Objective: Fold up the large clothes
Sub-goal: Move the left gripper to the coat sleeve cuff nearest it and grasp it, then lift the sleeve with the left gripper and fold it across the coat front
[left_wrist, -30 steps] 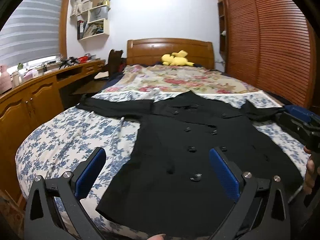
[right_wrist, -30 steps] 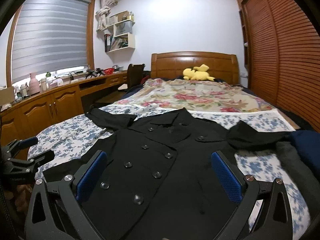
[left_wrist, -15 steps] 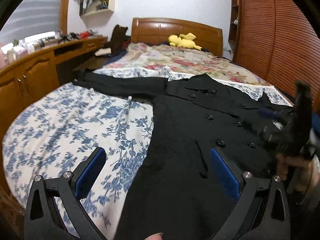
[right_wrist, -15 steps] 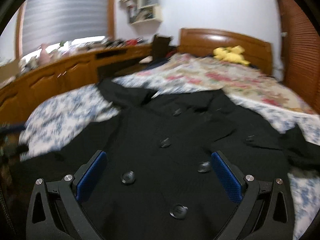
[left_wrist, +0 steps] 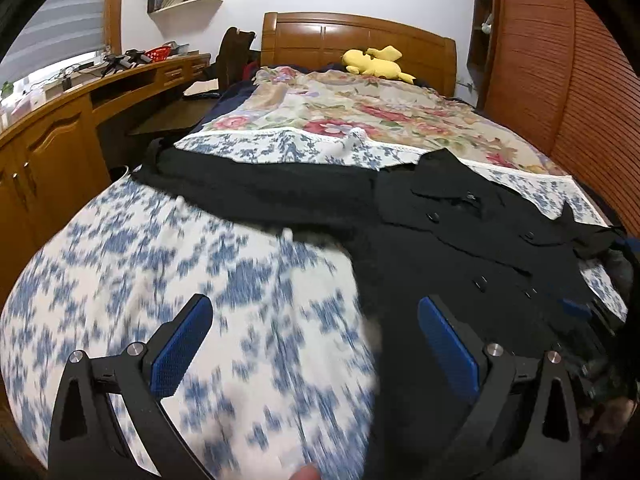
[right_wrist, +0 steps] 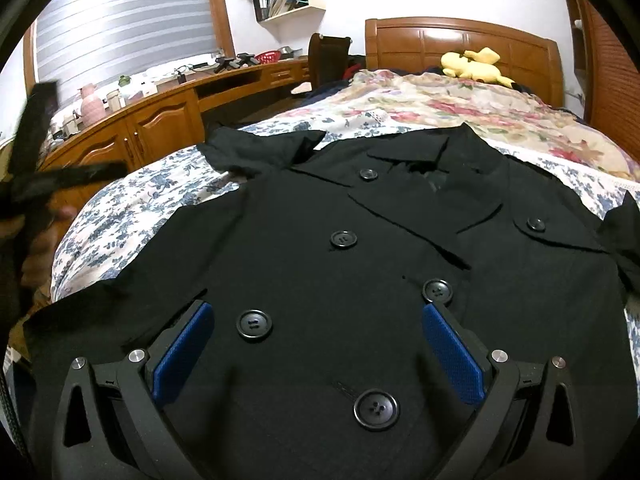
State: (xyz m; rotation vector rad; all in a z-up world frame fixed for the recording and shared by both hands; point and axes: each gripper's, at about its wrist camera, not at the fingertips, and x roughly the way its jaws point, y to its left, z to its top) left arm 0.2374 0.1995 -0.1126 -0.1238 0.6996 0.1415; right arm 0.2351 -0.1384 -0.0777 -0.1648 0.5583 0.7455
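A black double-breasted coat (right_wrist: 360, 248) lies face up and spread flat on the bed, collar toward the headboard. One sleeve (left_wrist: 260, 192) stretches out to the left across the blue floral sheet (left_wrist: 160, 272). My left gripper (left_wrist: 316, 328) hovers open over the sheet at the coat's left edge, nothing between its blue pads. Low over the coat's front and its buttons, my right gripper (right_wrist: 318, 336) is open and empty. In the right wrist view the left gripper (right_wrist: 32, 152) shows blurred at the far left, held by a hand.
A flowered quilt (left_wrist: 352, 116) covers the far half of the bed, with a yellow plush toy (left_wrist: 376, 64) at the wooden headboard. A long wooden desk (left_wrist: 60, 120) runs along the left. Slatted wardrobe doors (left_wrist: 580, 80) stand on the right. Dark clothes (left_wrist: 620, 264) lie at the bed's right edge.
Both grippers have come down and forward toward the bed. The left one has swung left over the sheet toward the sleeve; the right one has closed in on the coat's buttons.
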